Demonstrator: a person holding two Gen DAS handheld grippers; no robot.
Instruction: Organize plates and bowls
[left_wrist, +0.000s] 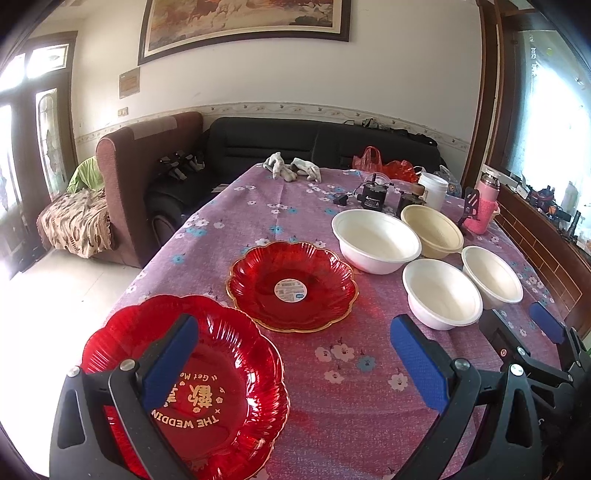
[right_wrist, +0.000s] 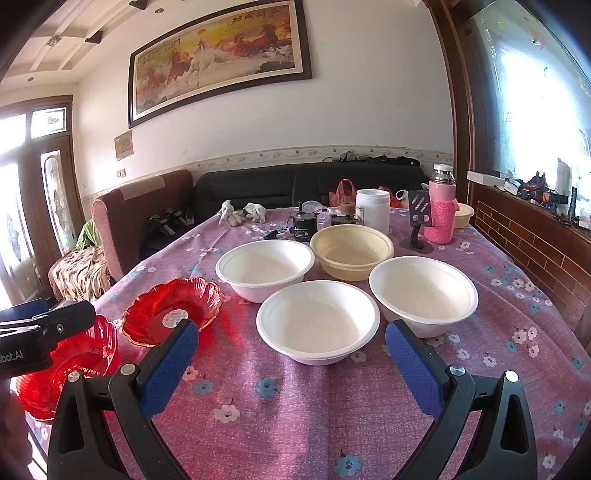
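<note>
Two red scalloped plates lie on the purple flowered tablecloth (left_wrist: 314, 206). The near plate with gold lettering (left_wrist: 229, 387) sits under my left gripper (left_wrist: 295, 354), which is open and empty above it. The far red plate with a sticker (left_wrist: 291, 284) lies beyond it and shows in the right wrist view (right_wrist: 173, 312). Three white bowls (right_wrist: 317, 321) (right_wrist: 264, 269) (right_wrist: 423, 291) and a cream bowl (right_wrist: 351, 251) stand together. My right gripper (right_wrist: 291, 350) is open and empty just before the nearest white bowl.
At the table's far end are white gloves (left_wrist: 291, 168), a black device (right_wrist: 304, 227), a white jar (right_wrist: 372, 208), a pink flask (right_wrist: 439, 206), a phone stand (right_wrist: 419, 221) and a red bag (left_wrist: 384, 162). Sofas stand behind the table; a wooden sill runs along the right.
</note>
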